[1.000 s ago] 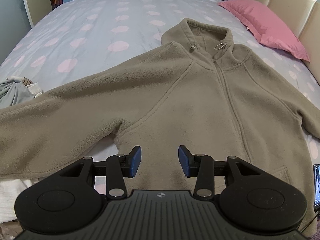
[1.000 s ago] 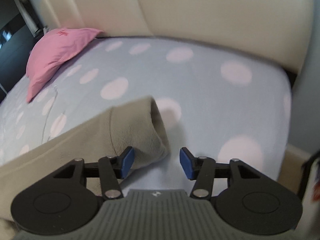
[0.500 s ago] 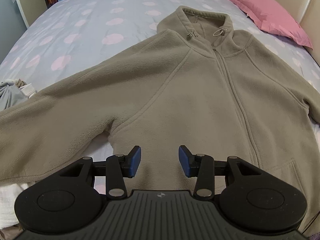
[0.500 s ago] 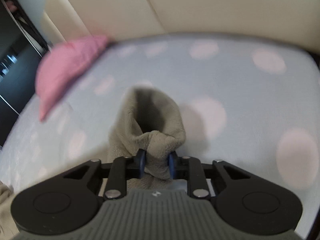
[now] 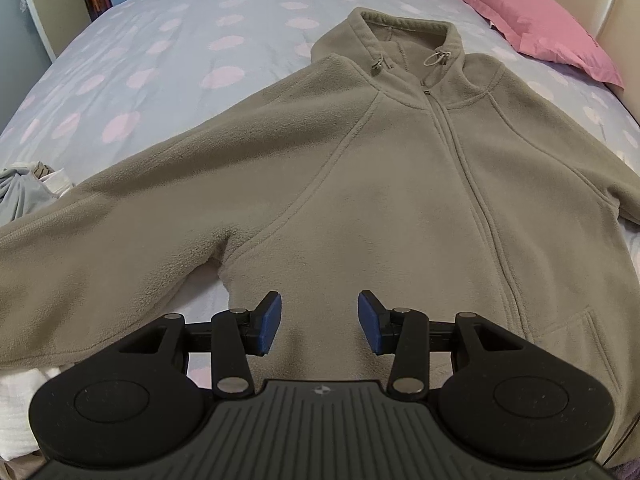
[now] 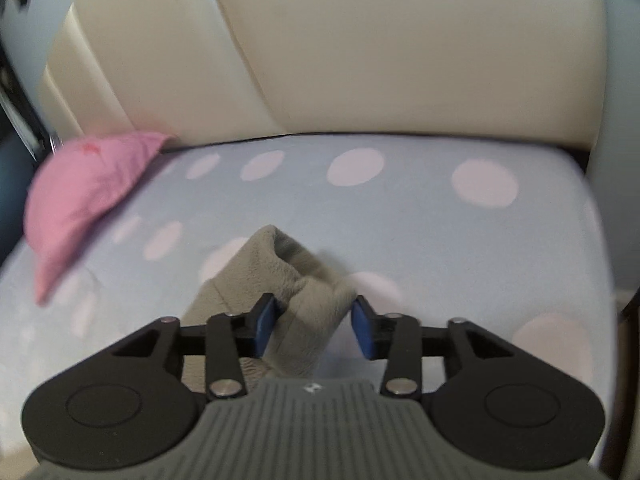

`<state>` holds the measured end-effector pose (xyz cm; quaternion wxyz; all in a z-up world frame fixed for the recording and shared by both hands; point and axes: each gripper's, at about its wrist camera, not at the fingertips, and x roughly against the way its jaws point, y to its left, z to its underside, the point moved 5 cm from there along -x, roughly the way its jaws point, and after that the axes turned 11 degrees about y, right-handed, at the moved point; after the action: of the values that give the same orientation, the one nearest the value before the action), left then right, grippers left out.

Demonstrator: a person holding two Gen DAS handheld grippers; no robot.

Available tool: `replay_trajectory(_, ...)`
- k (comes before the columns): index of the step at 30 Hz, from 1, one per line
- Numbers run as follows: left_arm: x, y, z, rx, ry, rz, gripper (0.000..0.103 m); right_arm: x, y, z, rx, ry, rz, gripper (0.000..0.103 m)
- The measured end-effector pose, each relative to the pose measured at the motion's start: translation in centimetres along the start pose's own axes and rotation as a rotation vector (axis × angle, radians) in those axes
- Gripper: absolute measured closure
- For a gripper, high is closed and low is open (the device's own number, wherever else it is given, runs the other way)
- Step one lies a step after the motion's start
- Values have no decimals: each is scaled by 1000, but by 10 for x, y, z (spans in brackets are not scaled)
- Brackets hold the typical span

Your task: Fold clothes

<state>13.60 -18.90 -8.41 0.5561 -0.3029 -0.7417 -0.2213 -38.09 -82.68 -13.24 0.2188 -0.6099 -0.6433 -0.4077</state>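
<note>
Fingers of the right gripper (image 6: 313, 330) stand apart with the cuff (image 6: 304, 300) of a sleeve bunched between the 2 blue pads; the left pad touches the fleece, the right pad sits just beside it, so whether they grip it or merely straddle it I cannot tell. Fingers of the left gripper (image 5: 319, 324) are spread wide with nothing between them, hovering over the near hem of the jacket (image 5: 380, 200).

The jacket lies face up on the spotted bed (image 5: 160, 60), zipped, collar toward the far side, its left sleeve (image 5: 100, 248) stretched out flat to the left. Its right sleeve runs off toward the headboard (image 6: 360, 60), where the cuff stands up in a rumpled peak near the pink pillow (image 6: 88, 196).

My judgement is that the step in hand concerns that right sleeve: the body is spread flat, not folded, and the cuff is the only part raised. Since the pads may be either closing on it or letting go, the scene fits both a sleeve about to be carried and one just set down, so I name no move.

The right tool points low and level at the headboard, close to the sheet; this view is blurred. The left tool is tilted down over the jacket's near left.
</note>
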Motion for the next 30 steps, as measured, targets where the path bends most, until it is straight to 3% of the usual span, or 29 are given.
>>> replay_trajectory(5,3,-5,0,-18,-7,9,62,29,-1,-1,138,-108,78,46)
replay_trajectory(9,6,-9,0,-32,-13,17,62,56,23,10,314,-148,-35,51)
replay_trajectory(11,7,-11,0,-38,-16,21,62,69,46,27,448,-148,-107,63)
replay_trajectory(15,11,-14,2,-40,-26,30,62,92,91,70,710,-157,-248,67)
replay_trajectory(21,15,-16,4,-49,-32,29,62,117,148,151,1063,-121,-441,72)
replay_trajectory(24,15,-16,4,-50,-31,30,62,117,168,192,1201,-60,-492,84)
replay_trajectory(30,14,-15,4,-62,-23,21,60,98,197,242,1318,47,-527,89)
